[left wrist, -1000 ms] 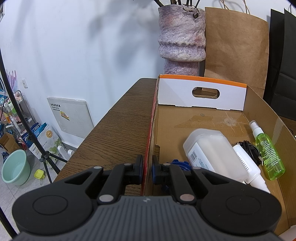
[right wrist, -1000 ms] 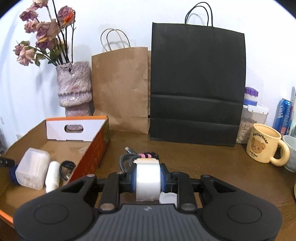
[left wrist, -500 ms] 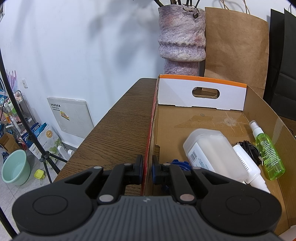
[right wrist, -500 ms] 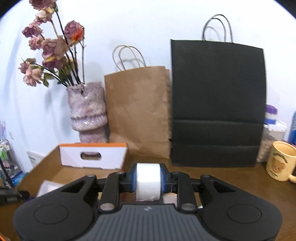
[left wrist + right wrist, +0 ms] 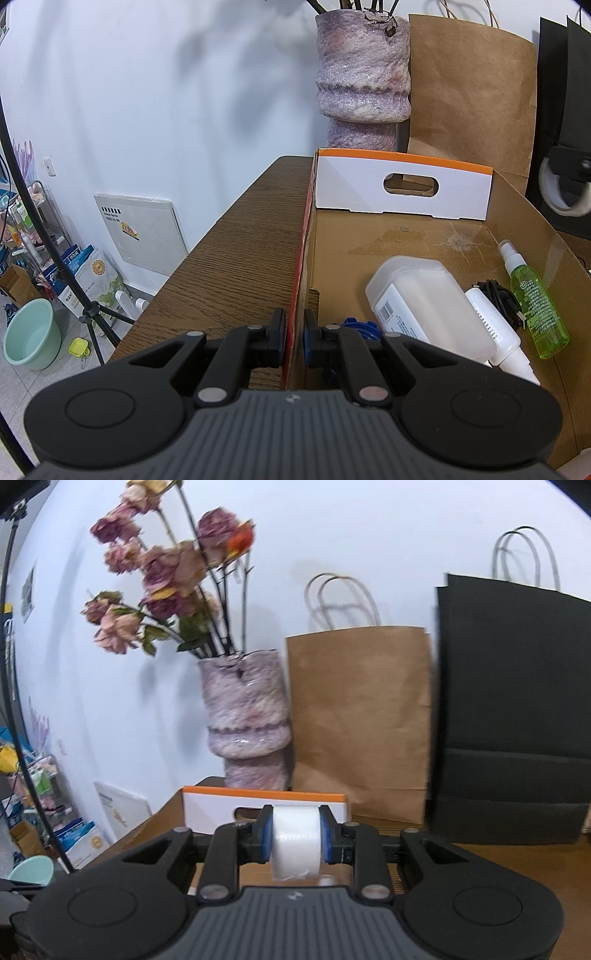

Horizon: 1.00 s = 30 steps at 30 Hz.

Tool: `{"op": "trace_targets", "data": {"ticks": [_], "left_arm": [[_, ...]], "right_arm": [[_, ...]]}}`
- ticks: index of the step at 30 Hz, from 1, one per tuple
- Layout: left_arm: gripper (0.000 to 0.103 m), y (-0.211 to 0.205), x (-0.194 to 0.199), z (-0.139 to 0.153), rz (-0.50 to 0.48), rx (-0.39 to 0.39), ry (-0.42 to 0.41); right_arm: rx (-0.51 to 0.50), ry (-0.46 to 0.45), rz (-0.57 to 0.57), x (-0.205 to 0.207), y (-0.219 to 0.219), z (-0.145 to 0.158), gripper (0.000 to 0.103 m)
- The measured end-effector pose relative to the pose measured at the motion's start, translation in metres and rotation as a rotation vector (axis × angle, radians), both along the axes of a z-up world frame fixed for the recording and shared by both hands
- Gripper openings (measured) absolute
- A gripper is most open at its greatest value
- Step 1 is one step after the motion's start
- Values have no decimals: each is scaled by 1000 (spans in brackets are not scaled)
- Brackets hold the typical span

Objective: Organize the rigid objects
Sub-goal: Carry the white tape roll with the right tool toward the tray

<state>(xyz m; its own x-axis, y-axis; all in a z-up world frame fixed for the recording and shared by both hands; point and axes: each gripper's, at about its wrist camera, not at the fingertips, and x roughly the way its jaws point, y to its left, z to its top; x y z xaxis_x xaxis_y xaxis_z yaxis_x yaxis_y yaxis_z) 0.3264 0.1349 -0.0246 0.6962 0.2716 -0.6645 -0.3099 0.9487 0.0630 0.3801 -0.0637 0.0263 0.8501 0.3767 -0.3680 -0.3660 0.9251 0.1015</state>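
My right gripper [image 5: 295, 843] was clamped on a white roll of tape [image 5: 295, 845], the blue pads pressing its two flat faces, so the roll's axis ran crosswise from finger to finger and its curved white band faced me. It was off the table, in front of the white handle end of the cardboard box [image 5: 221, 810]. In the left wrist view the same roll [image 5: 561, 188] showed at the far right above the box's right wall, ring-on, its open centre turned toward that camera.

My left gripper [image 5: 294, 334] was pinched shut on the left wall of the cardboard box [image 5: 301, 258], one finger outside, one inside. In the box lay a translucent white container [image 5: 424, 299], a white bottle [image 5: 495, 328] and a green spray bottle [image 5: 535, 302], long axes running front to back, the sprayer's nozzle pointing to the far end.
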Motion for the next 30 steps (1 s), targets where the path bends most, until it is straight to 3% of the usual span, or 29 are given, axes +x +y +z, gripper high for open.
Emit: {"op": "trace_targets", "data": {"ticks": [18,19,20,21,23,30], "left_arm": [[10,-1,1,1,-1,4,-1],[10,-1,1,1,-1,3,-1],[10,-1,1,1,-1,3,-1],[10,-1,1,1,-1,3,-1],[10,-1,1,1,-1,4,-1],[10,-1,1,1,-1,3,-2]], "right_arm": [[-77,68,121,4,39,-14,24],[-83,66,117,4,39,-14,27],[-92,70,114,4,39,-14,44],[-99,73,112,4,40,-14,74],[-110,55,106,2,39,-14,103],[-131,42,93,-1,38,-11,103]]}}
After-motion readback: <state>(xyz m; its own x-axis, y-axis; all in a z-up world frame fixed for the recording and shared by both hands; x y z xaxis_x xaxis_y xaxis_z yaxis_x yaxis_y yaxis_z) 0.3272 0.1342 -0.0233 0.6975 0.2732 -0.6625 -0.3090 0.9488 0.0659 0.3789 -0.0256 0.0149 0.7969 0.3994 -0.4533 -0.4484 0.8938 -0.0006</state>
